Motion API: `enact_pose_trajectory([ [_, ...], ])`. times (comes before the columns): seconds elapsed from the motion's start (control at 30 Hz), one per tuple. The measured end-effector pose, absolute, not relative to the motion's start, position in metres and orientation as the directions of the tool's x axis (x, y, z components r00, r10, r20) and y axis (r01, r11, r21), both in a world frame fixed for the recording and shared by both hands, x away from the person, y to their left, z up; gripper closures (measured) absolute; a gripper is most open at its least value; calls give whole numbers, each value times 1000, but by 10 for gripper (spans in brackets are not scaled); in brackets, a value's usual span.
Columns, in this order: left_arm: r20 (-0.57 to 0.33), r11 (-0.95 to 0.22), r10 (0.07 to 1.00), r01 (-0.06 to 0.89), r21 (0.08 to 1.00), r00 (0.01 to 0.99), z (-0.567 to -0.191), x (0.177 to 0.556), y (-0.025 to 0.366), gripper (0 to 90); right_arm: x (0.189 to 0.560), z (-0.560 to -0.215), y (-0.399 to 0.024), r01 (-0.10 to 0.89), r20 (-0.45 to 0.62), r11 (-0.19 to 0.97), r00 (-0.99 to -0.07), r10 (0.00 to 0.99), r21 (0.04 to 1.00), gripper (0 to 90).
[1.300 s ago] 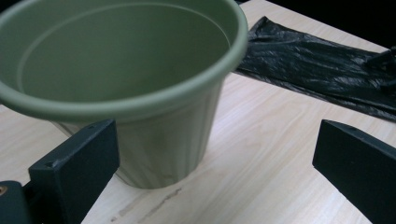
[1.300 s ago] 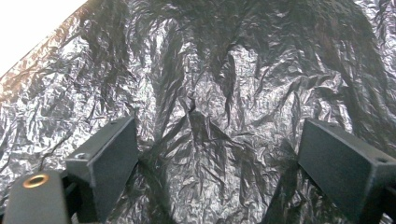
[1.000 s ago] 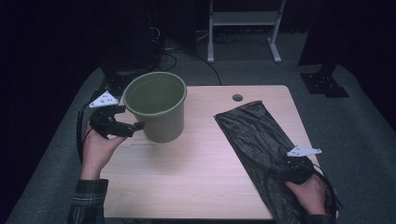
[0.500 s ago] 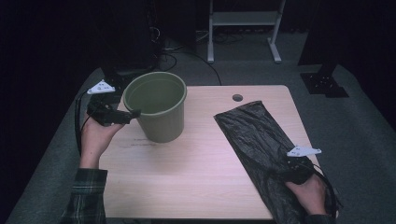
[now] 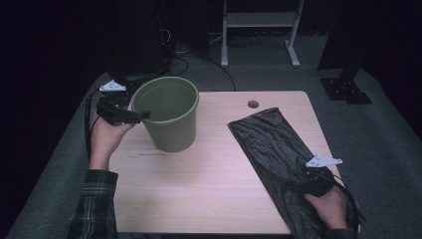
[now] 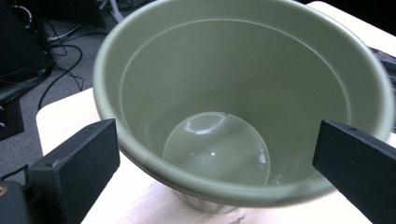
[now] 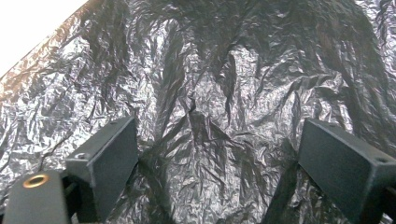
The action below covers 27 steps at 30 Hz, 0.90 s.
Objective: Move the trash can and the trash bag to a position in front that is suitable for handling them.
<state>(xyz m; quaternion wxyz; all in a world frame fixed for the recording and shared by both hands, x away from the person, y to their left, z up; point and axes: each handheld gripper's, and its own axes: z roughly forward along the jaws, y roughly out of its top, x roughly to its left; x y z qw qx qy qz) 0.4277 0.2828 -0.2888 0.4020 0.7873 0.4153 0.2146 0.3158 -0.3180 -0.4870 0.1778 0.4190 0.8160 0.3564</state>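
An empty olive-green bucket (image 5: 168, 113) stands upright on the left part of the wooden table (image 5: 209, 184). My left gripper (image 5: 141, 115) hovers at its left rim, open, with jaws spread wide over the bucket's mouth (image 6: 233, 107) and nothing between them. A crumpled black plastic bag (image 5: 278, 154) lies flat along the table's right side. My right gripper (image 5: 311, 175) rests low over the bag's near end, open, its jaws straddling the wrinkled plastic (image 7: 210, 116) without pinching it.
A round cable hole (image 5: 253, 104) sits in the table's far edge. Behind the table are a white metal stand (image 5: 259, 30) and floor cables (image 5: 184, 55). A dark stand base (image 5: 346, 89) is on the carpet at the right.
My left gripper rose from beside the bucket's wall to its rim and moved slightly away from me. The right gripper and the bag stayed still.
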Motion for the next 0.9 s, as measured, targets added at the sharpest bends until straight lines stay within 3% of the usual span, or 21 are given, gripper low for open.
enact_pose_trajectory([
  [0.9,-34,-327,842,558,763,539,-310,452,286,0,315,-487,-317,554,11,401,-595,803,730,113],
])
